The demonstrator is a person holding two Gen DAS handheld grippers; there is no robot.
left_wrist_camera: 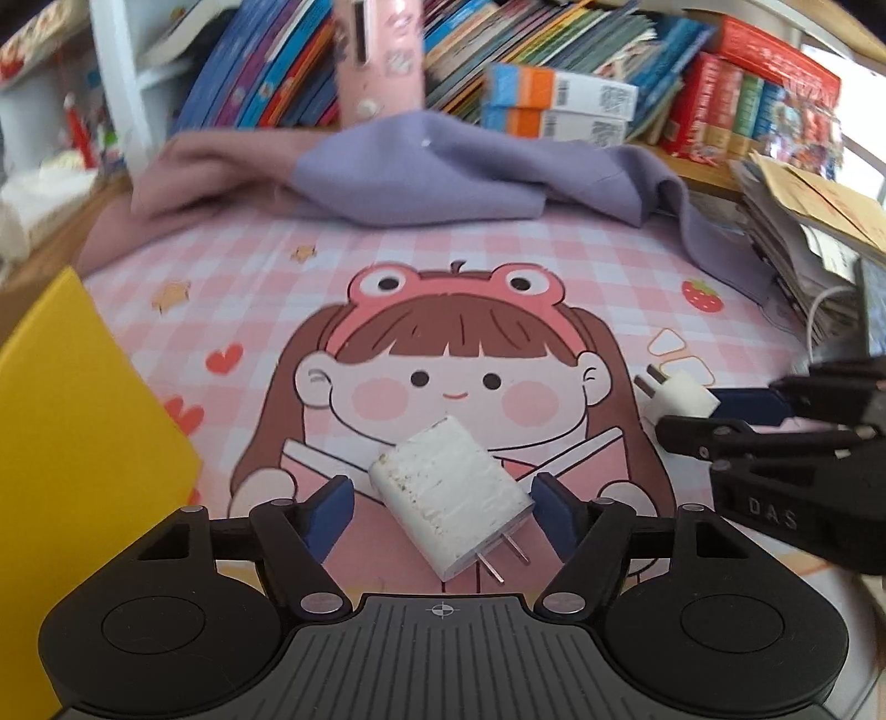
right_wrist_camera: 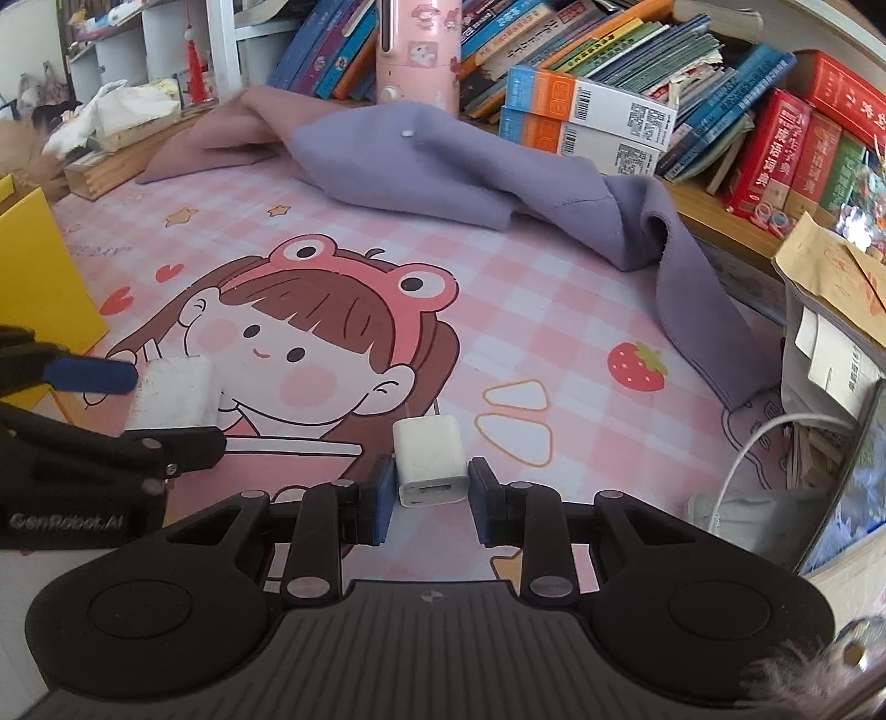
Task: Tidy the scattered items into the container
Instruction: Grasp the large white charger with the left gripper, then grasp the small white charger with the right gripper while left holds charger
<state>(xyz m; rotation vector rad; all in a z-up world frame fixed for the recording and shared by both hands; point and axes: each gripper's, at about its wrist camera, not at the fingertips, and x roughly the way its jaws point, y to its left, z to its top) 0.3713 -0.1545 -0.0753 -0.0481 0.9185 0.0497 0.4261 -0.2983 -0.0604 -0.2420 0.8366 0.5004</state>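
A large white charger plug (left_wrist_camera: 448,493) with two metal prongs lies on the pink cartoon mat (left_wrist_camera: 387,266), between the spread fingers of my open left gripper (left_wrist_camera: 443,512); neither pad touches it. It also shows in the right wrist view (right_wrist_camera: 174,393). A smaller white charger cube (right_wrist_camera: 429,459) lies between the fingers of my right gripper (right_wrist_camera: 432,498), which is open; the left pad is almost against it, the right pad stands apart. The cube also shows in the left wrist view (left_wrist_camera: 678,396). A yellow container (left_wrist_camera: 72,432) stands at the left, also in the right wrist view (right_wrist_camera: 33,277).
A purple cloth (right_wrist_camera: 470,171) and a mauve cloth (right_wrist_camera: 221,138) lie at the back of the mat. Books (right_wrist_camera: 609,72) and a pink bottle (right_wrist_camera: 418,50) line the rear. Paper stacks and a white cable (right_wrist_camera: 742,459) crowd the right edge.
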